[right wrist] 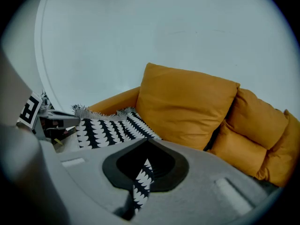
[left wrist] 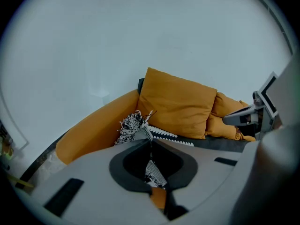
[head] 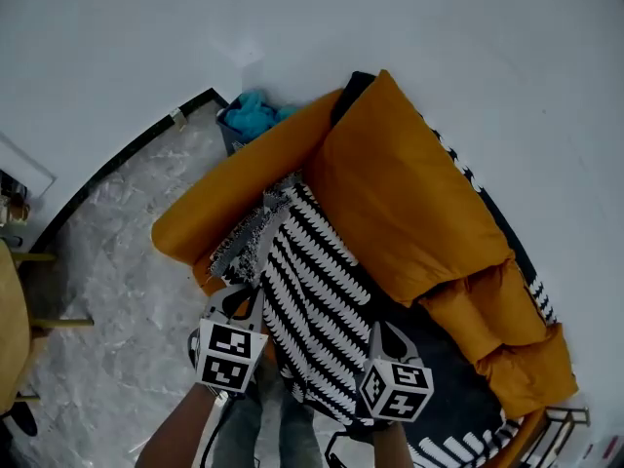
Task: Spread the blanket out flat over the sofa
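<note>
Head view looks down; gripper views (close) face sofa [left wrist: 93, 130].

Blanket [head: 312, 291] lies on the sofa [head: 244, 178] seat, bunched at its far-left end against the left armrest. Large cushion [head: 409, 213] stands behind the blanket, against the sofa back. Smaller cushions [head: 497, 310] sit to its right. Bin [head: 249, 117] is on the floor [head: 127, 232] beyond the left armrest, by the wall [head: 390, 27]. Left hand-held gripper [head: 244, 295] and right hand-held gripper [head: 385, 337] are at the blanket's near edge, each with blanket pinched between its jaws.

Sofa [head: 244, 169]: one, orange
Blanket [head: 312, 291]: one, black-and-white patterned
Cushions [head: 400, 193]: three, all orange
Grippers: two, the left gripper [left wrist: 150, 142] and the right gripper [right wrist: 146, 142]
</note>
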The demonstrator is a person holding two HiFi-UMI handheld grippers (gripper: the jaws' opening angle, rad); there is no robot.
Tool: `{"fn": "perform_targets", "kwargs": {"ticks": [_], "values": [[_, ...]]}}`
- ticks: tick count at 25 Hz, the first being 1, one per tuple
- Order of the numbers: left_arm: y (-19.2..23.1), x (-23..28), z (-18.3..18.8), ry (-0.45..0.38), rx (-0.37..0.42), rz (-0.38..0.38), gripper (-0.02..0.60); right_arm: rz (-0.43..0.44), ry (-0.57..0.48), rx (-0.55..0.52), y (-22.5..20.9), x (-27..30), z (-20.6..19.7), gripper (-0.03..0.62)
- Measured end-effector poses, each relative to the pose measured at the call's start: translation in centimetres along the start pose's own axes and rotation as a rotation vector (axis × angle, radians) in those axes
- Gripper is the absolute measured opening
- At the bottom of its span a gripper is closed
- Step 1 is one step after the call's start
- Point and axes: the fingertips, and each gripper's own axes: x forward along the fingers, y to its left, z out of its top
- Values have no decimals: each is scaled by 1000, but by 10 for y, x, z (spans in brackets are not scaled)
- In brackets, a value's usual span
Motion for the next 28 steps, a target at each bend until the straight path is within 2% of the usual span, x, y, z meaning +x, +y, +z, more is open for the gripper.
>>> {"fn": "perform_targets", "kwargs": {"ticks": [19,28], "values": [[62,-62,-35,-14,-103,97,17,87,4,-123,77,-6,12,5],[86,-75,-48,-3,-148,145,17,123,10,-168,99,1,20,5]]}}
